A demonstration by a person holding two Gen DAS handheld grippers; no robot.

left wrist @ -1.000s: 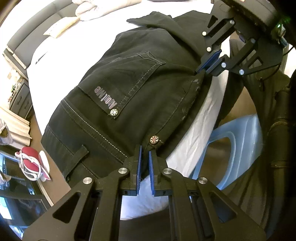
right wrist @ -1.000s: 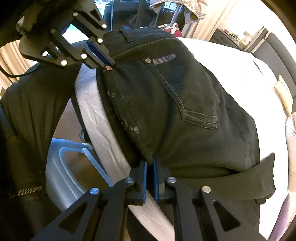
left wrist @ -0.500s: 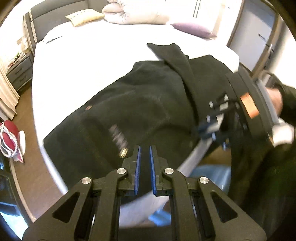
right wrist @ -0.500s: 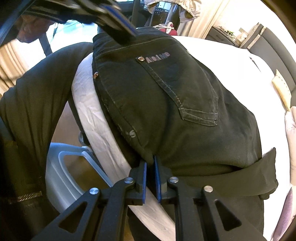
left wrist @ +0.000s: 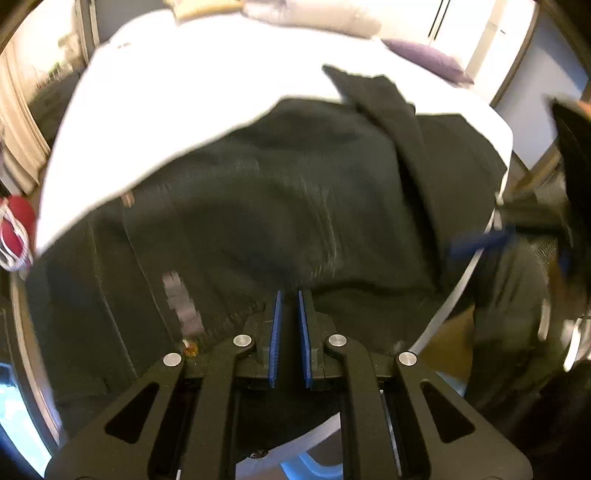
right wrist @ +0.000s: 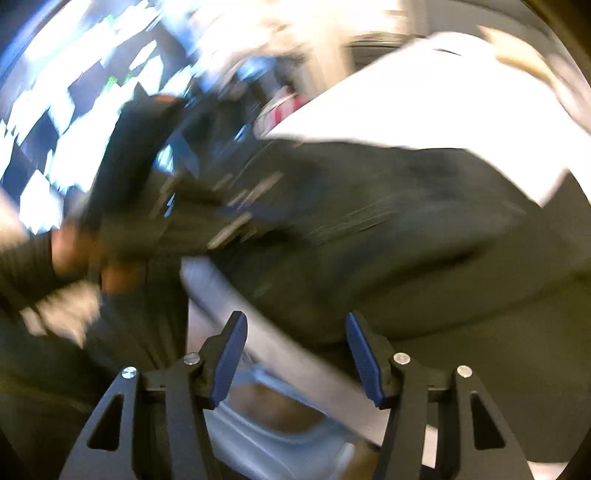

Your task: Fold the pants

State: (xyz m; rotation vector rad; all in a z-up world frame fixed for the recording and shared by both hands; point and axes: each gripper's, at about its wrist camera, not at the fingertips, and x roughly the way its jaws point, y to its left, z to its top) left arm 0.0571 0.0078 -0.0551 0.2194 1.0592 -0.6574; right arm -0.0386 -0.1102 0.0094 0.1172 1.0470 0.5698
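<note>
Black jeans lie spread on the white bed, hanging over its near edge. In the left wrist view my left gripper hovers over the jeans near the bed edge, its blue pads nearly together with nothing between them. In the right wrist view my right gripper is open and empty, its pads wide apart above the bed edge beside the jeans. Both views are motion-blurred. The right gripper shows as a blue blur at the right of the left wrist view.
Pillows and a purple cushion lie at the far end of the bed. A light blue plastic stool stands below the bed edge. A red object sits on the floor at left.
My right gripper has opened and let go of the jeans, swinging fast. My left gripper released the waistband earlier and now sits lower over the jeans.
</note>
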